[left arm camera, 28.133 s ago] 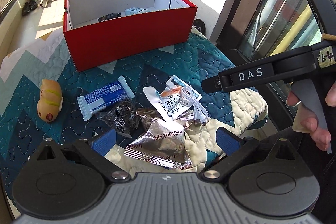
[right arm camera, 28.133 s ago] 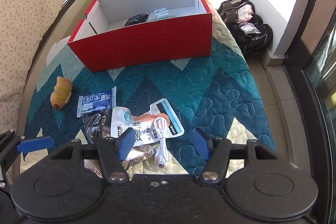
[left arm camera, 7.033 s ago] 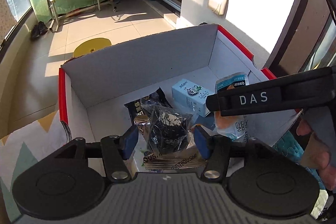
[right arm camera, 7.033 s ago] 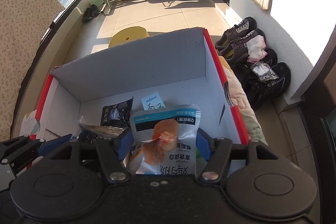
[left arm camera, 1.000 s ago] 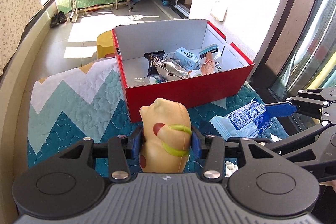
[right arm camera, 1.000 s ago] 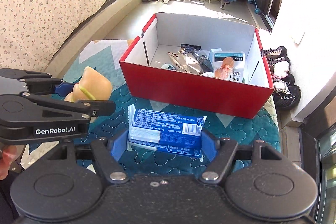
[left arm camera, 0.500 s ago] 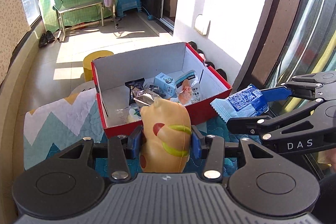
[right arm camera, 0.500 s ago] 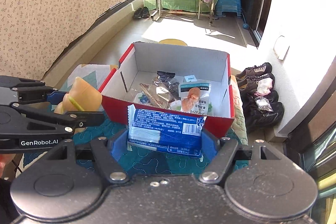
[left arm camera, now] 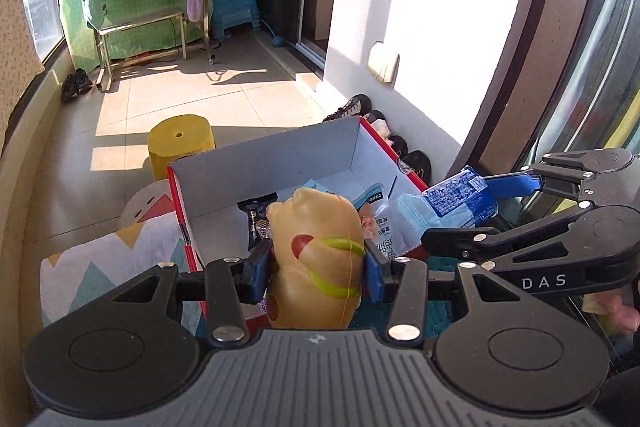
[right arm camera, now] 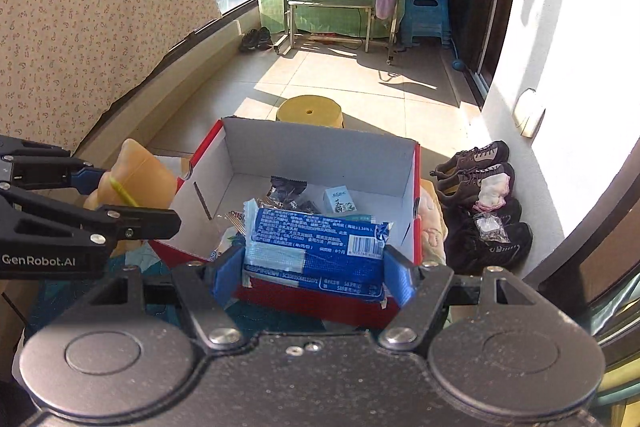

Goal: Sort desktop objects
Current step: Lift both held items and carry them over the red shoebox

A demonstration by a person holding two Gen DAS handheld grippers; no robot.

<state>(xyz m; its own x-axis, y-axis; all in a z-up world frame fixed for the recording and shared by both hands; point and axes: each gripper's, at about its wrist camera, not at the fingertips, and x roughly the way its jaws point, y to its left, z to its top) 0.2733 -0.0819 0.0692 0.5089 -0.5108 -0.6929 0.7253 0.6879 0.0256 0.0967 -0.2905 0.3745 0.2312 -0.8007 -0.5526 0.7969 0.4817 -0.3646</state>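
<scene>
My left gripper [left arm camera: 316,273] is shut on a tan squishy toy [left arm camera: 316,255] with red and green marks, held above the near left corner of the red shoebox [left arm camera: 276,163]. The toy also shows in the right wrist view [right arm camera: 136,183]. My right gripper [right arm camera: 312,273] is shut on a blue snack packet [right arm camera: 316,247], held over the box's near wall [right arm camera: 320,301]. The packet also shows in the left wrist view [left arm camera: 460,197]. The box holds several packets and a small white carton [right arm camera: 339,201].
The box stands on a teal zigzag quilt [left arm camera: 116,263]. A yellow stool [right arm camera: 310,113] is behind the box on the tiled floor. Shoes [right arm camera: 480,203] lie to the right by the wall. A drying rack [right arm camera: 340,11] stands far back.
Both grippers have moved forward toward the box with their loads. The box now looms larger and closer under the toy and the packet.
</scene>
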